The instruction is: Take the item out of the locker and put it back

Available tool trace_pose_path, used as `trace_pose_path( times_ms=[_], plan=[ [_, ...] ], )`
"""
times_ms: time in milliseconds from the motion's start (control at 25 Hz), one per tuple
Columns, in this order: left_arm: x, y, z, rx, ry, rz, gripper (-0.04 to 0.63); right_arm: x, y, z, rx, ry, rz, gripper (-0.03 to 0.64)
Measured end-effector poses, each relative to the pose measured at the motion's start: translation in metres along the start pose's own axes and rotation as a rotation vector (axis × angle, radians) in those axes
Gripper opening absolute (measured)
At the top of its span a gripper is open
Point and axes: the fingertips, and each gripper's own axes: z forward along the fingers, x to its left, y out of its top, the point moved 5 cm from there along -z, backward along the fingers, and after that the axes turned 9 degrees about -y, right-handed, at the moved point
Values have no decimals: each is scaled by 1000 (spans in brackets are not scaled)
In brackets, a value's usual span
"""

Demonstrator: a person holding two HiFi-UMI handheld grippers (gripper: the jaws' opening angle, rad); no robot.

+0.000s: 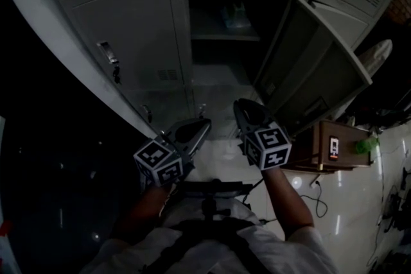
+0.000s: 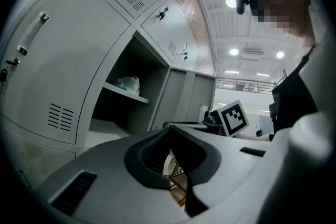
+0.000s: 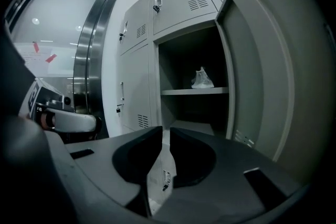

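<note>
So this is right at the start of the "take it out" part. The locker [image 1: 221,42] is open, its door [image 1: 314,67] swung out to the right, and the item [image 1: 236,17] sits on the shelf [image 3: 194,91] inside, toward the back. It looks like a small crumpled clear bag, though it's too far off to say what's in it. Nothing is touching it.

Both tools are held out in front of the opening, well short of the shelf. The left tool [image 1: 207,122] has its tips pressed together with nothing in them. The right tool [image 1: 239,104] is pinched nearly together too, just a thin slit between the jaws, and it's empty as well. From the right tool's view the bag [image 3: 202,78] is almost straight ahead and a bit above where it's aimed, so my guess is the right one goes in.

What the next move needs, as I see it: spread the jaws wide, lift up to shelf height, go in past the door edge, then close gently on the bunched top of the bag. It's floppy, so a shallow pinch could slip off.
</note>
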Motion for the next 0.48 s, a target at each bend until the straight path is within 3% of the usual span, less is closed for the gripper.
trace_pose_path(
  times_ms=[240,480],
  plan=[
    [10,15,6,20,-67,11,3,-10,16,16,-15,-43,-13,44],
    [23,34,5,32,-105,26,3,-18,52,36,-69,-108,-51,99]
  ],
)
